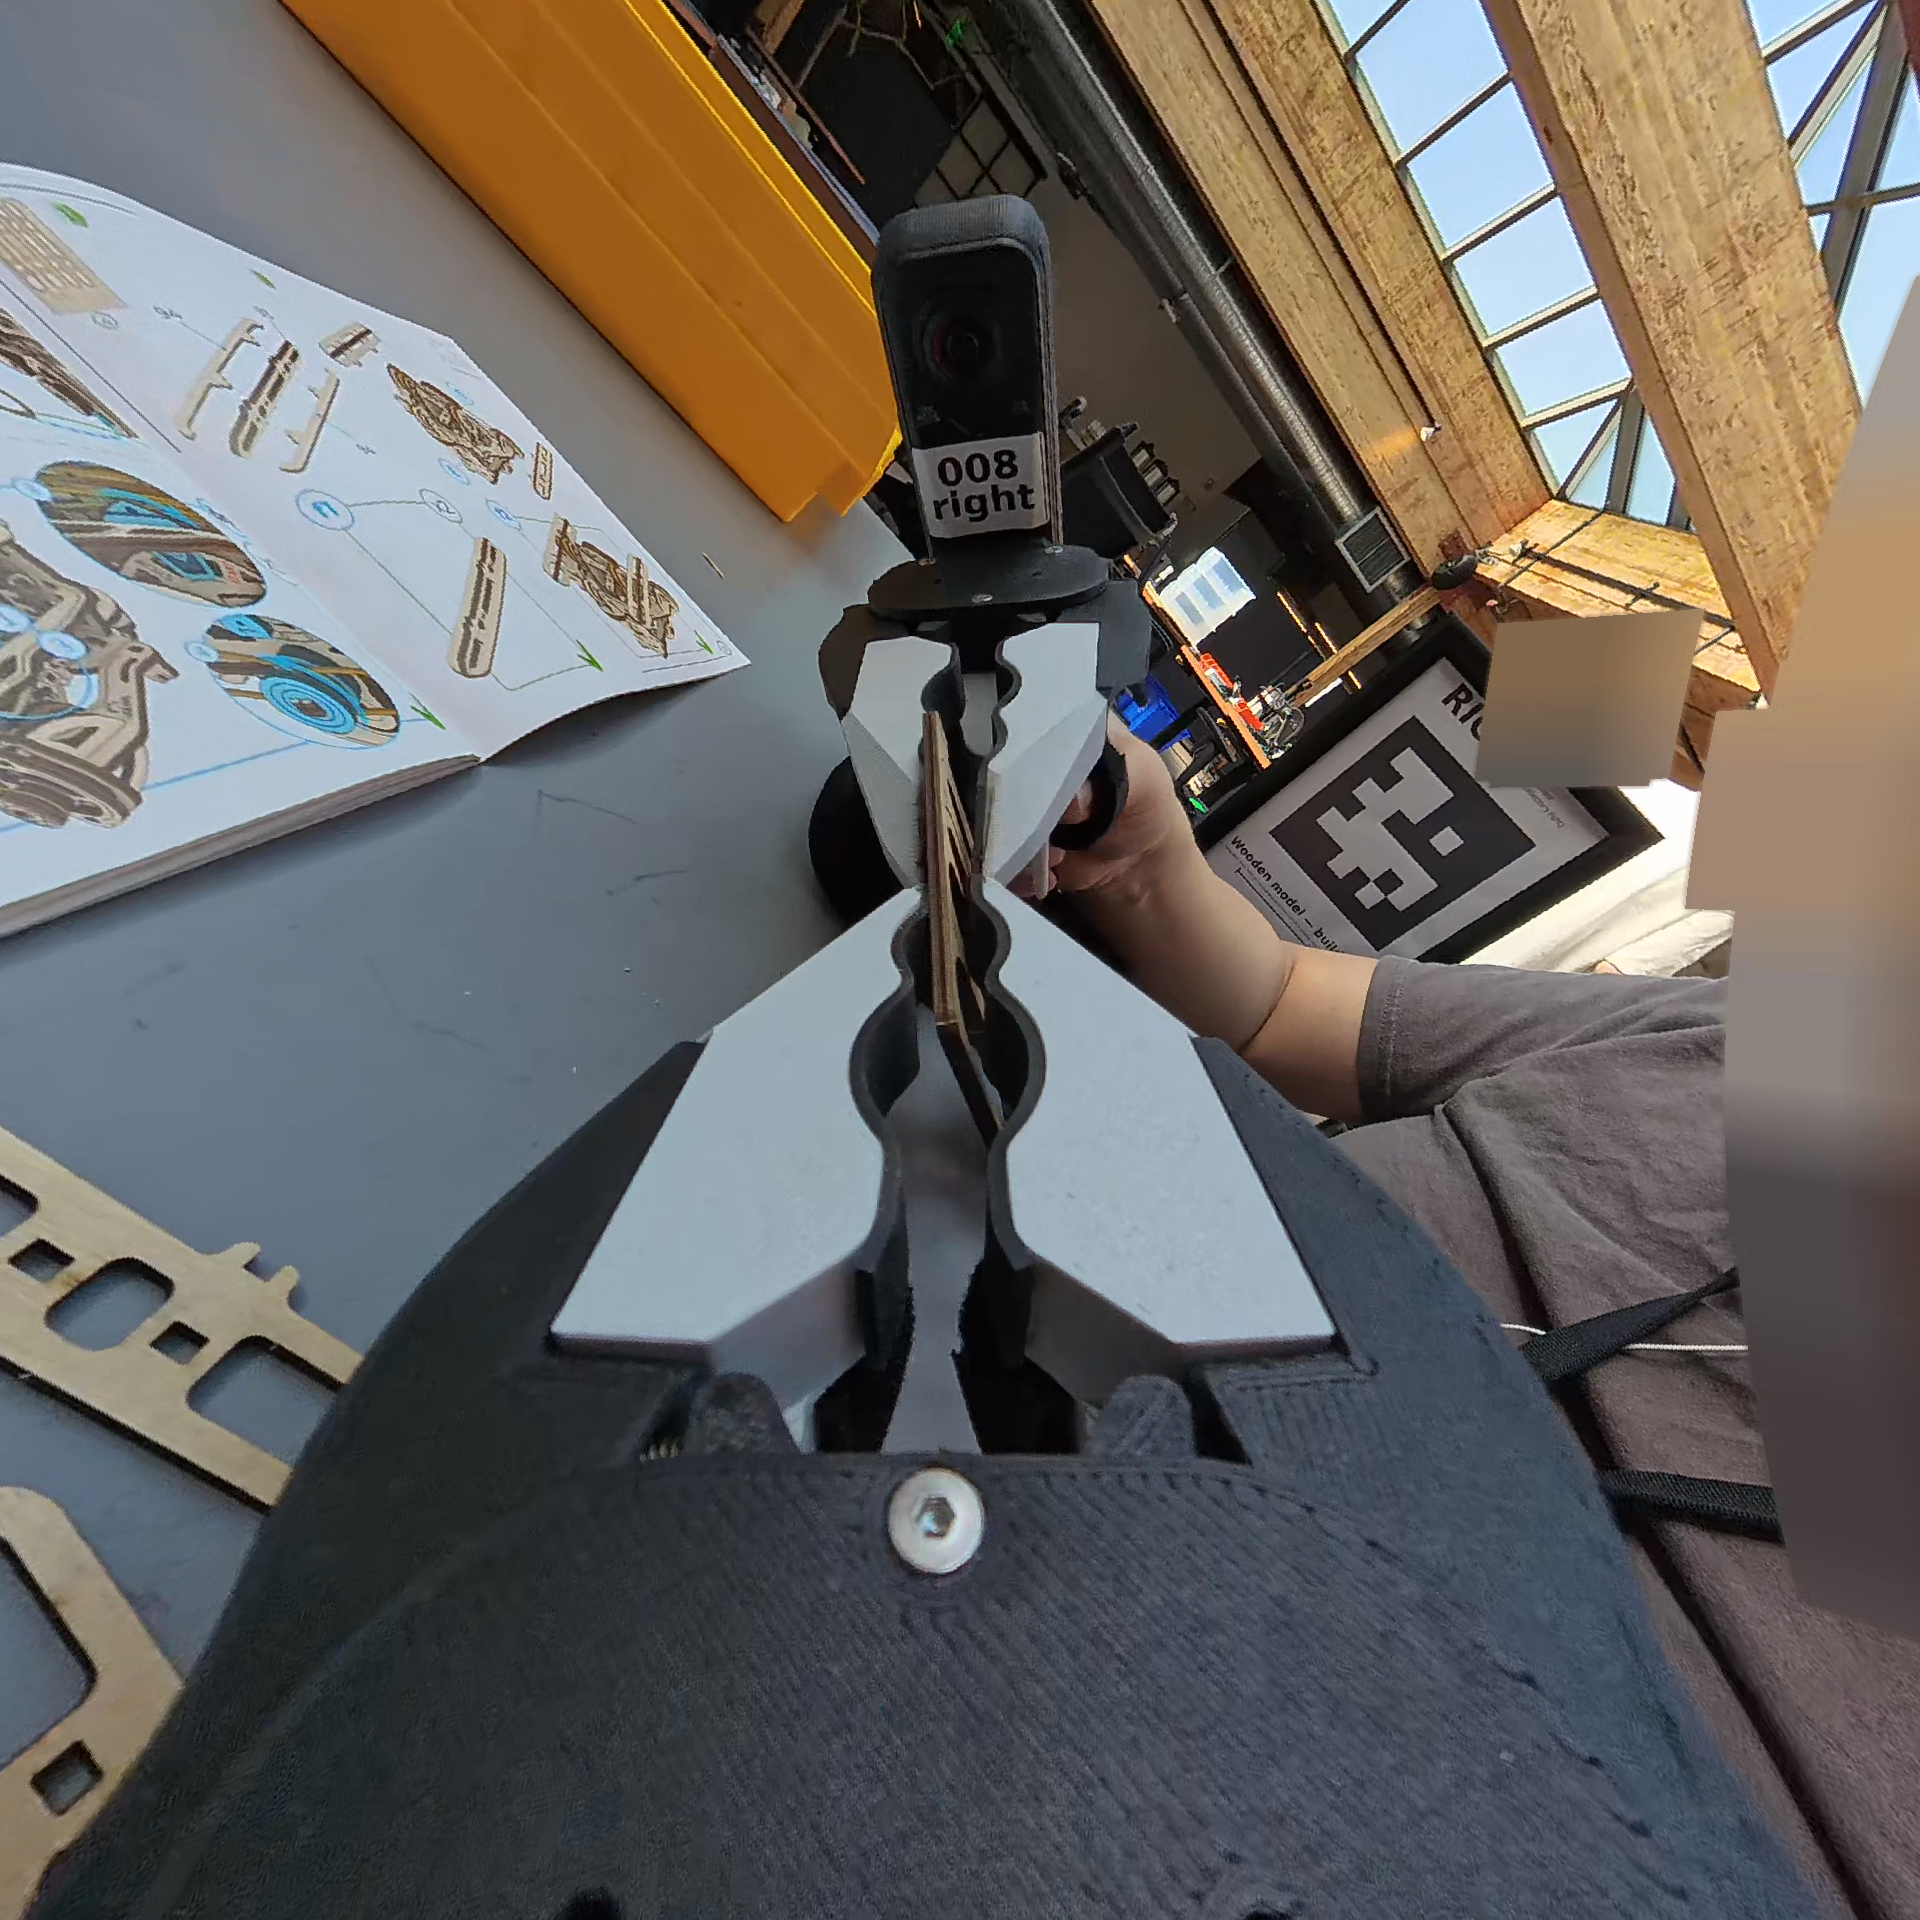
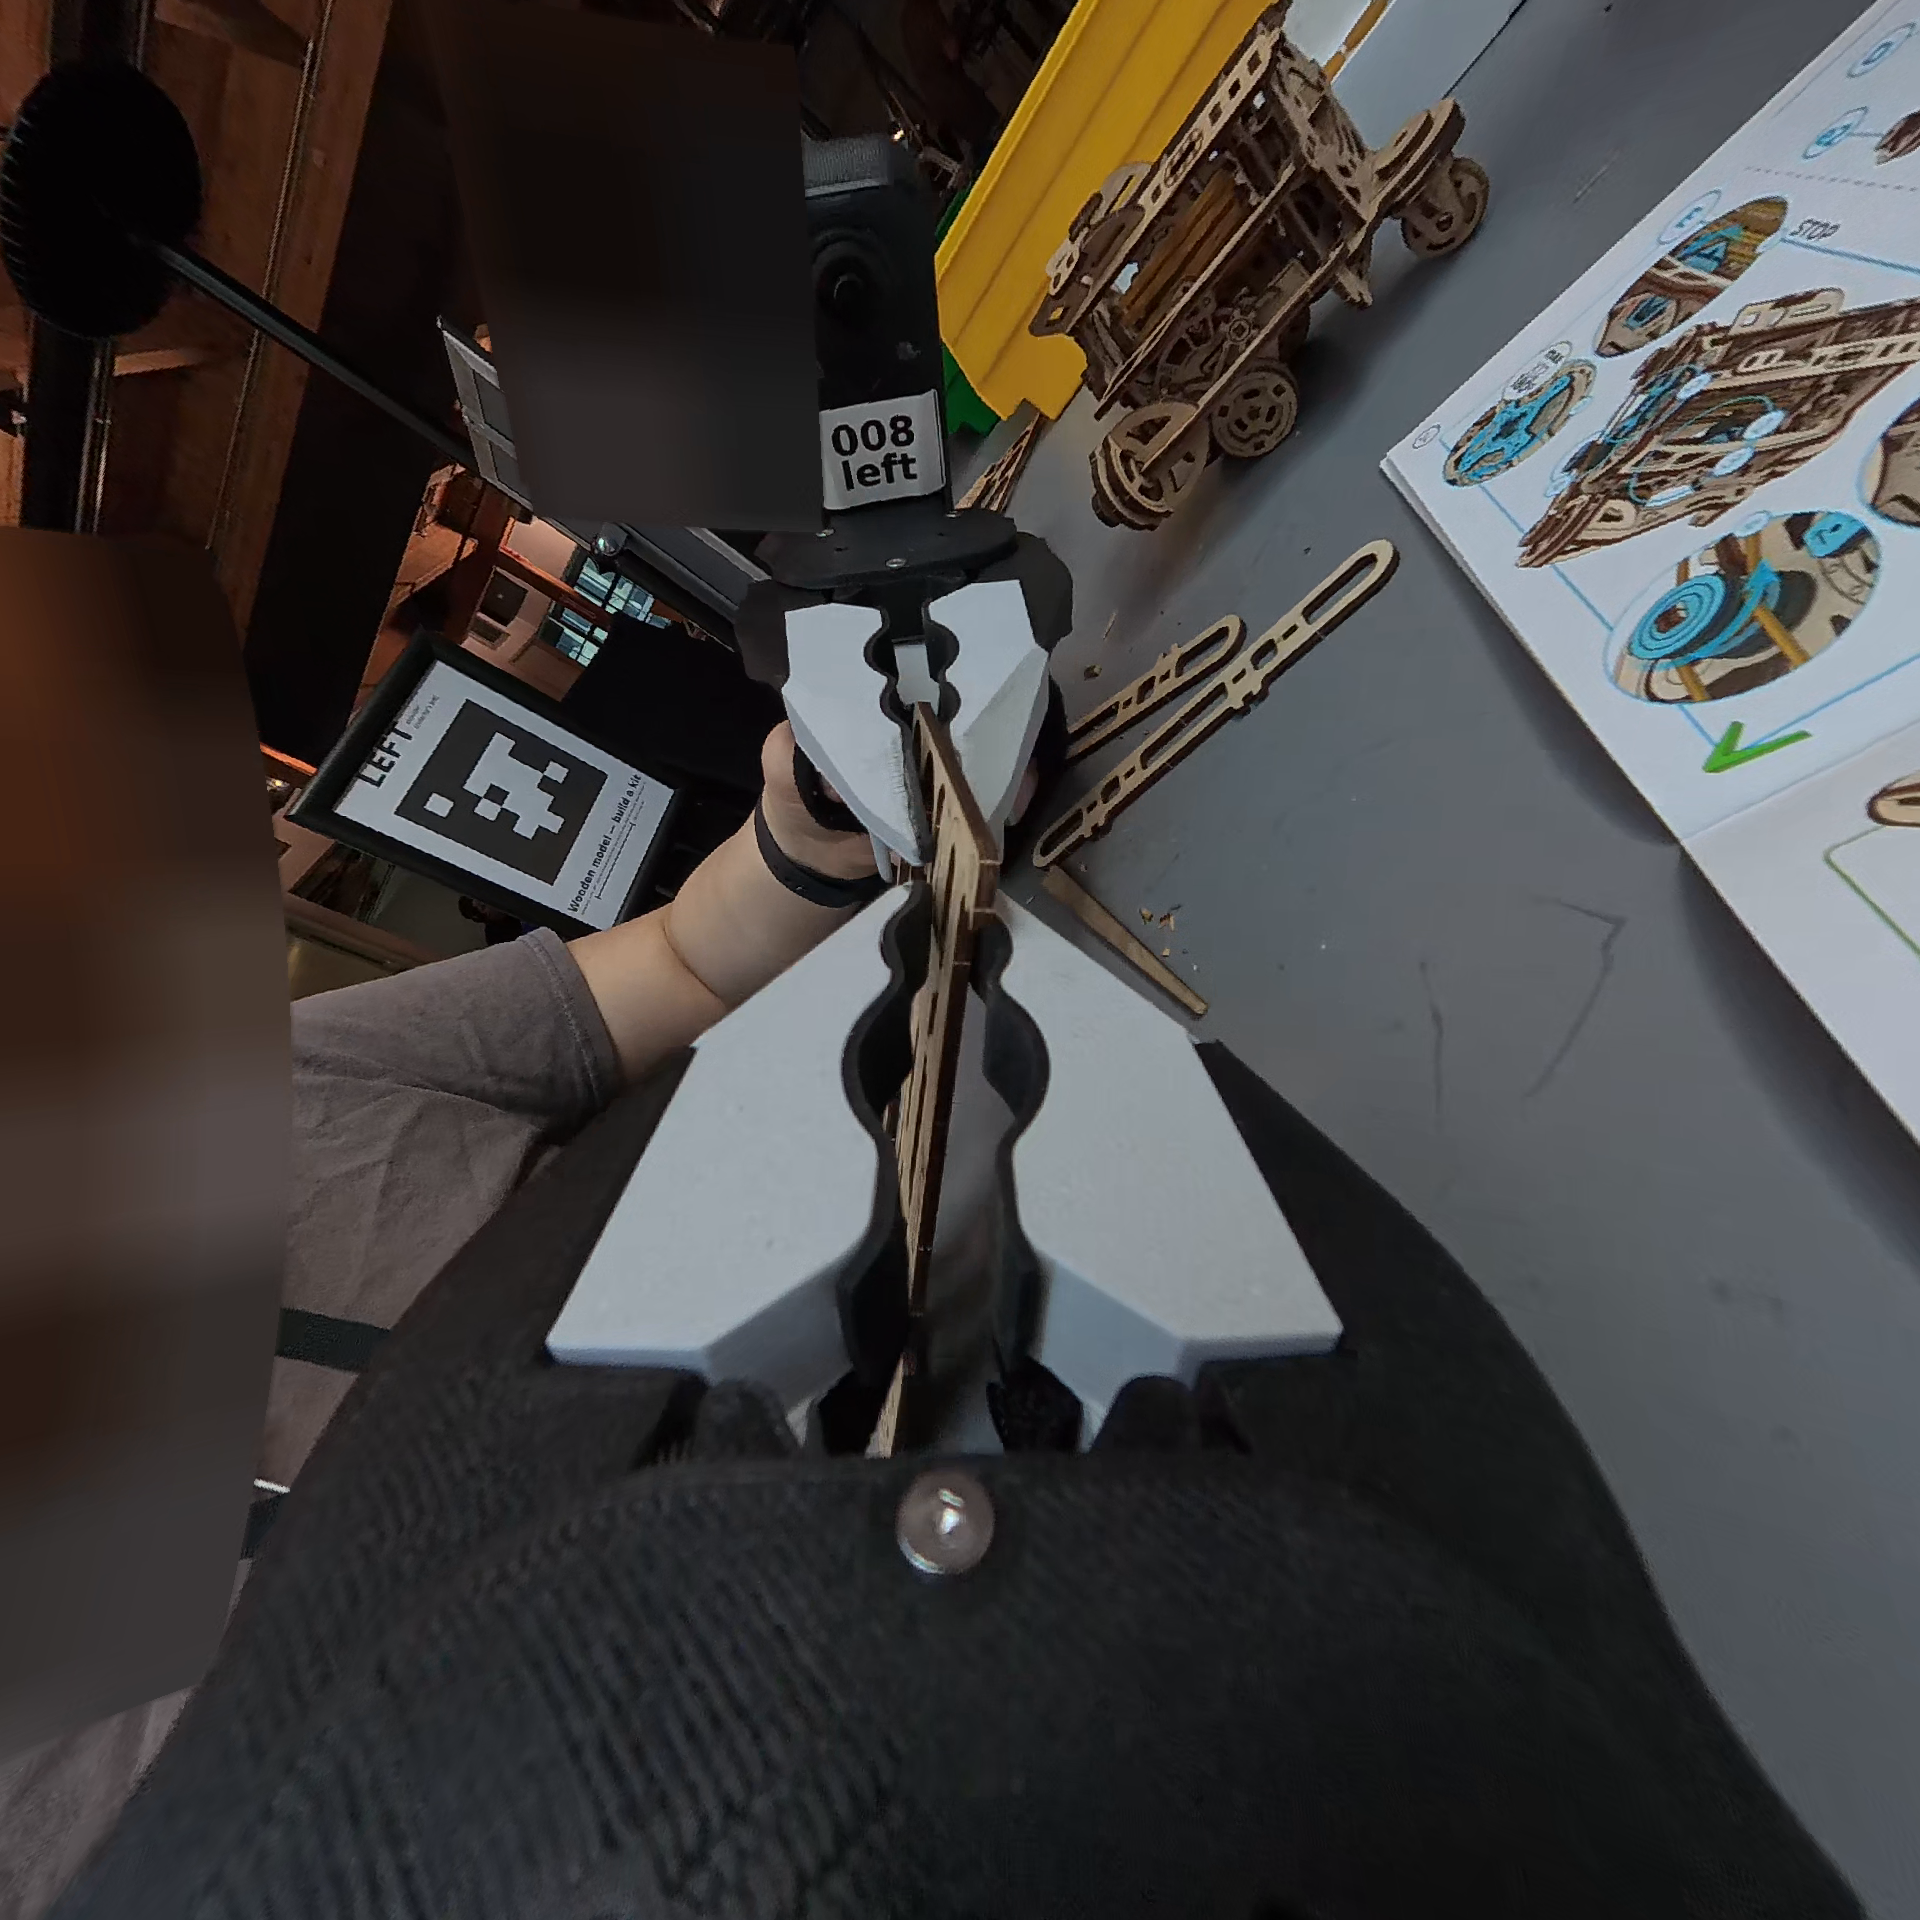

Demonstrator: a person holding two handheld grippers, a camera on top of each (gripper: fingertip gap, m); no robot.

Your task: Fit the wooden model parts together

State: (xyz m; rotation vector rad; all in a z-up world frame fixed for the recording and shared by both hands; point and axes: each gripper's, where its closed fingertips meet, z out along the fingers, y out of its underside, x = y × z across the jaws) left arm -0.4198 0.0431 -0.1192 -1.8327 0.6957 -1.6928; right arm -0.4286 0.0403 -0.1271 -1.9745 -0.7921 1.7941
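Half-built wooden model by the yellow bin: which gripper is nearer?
Left. The left gripper, shut on the wooden part, is toward the model; the right gripper, also shut on it, sits farther back, tip to tip.

Lettered white camera label (image 1: 985,486), framed marker sign (image 1: 1403,831), printed booklet (image 1: 260,520).

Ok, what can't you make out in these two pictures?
- Both views: how the wooden parts join; they show edge-on, pinched between the left gripper and right gripper.
- Left wrist view: wooden sheet, cut off by the edge and the gripper body.
- Right wrist view: booklet, cut off at the right edge.
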